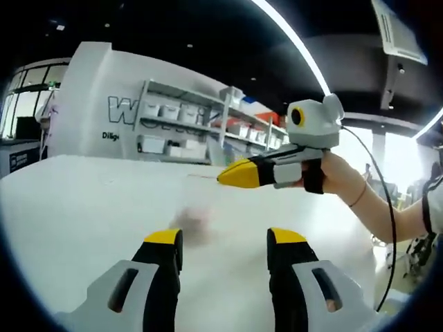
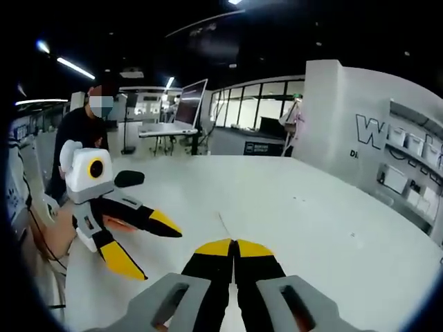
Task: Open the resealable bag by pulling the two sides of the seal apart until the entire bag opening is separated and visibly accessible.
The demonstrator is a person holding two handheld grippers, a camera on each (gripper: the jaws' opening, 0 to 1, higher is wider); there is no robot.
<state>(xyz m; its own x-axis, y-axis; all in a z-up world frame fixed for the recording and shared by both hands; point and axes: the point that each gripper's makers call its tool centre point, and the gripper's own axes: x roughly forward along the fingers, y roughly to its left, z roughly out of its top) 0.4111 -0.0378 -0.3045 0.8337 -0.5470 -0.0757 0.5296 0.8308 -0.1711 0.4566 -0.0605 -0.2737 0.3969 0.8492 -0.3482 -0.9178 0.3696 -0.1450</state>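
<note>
Right now, in the left gripper view, my left gripper (image 1: 225, 236) stands over the near part of the white table (image 1: 83, 200) with its two yellow-tipped jaws wide apart and nothing between them. Just beyond the left jaw I see a faint, blurred pinkish patch on the tabletop, which I take for the clear resealable bag (image 1: 190, 221), though I cannot make out its outline or its seal. Far behind it, shelving (image 1: 180, 128) with pale bins runs along a white wall. To the right, the right gripper (image 1: 232, 175) comes in held by a hand (image 1: 339, 173), jaws pressed together, tip above the table.

In the right gripper view, the left gripper (image 2: 158, 252) sits at the left with its jaws spread, a person (image 2: 79, 131) in dark clothes behind it and a small black object (image 2: 128, 178) on the table near it. In the middle, my right gripper (image 2: 234, 245) has its jaws closed tip to tip. A thin pale line (image 2: 223, 223) lies on the table (image 2: 311, 207) just past them; I cannot tell whether the jaws pinch anything.
</note>
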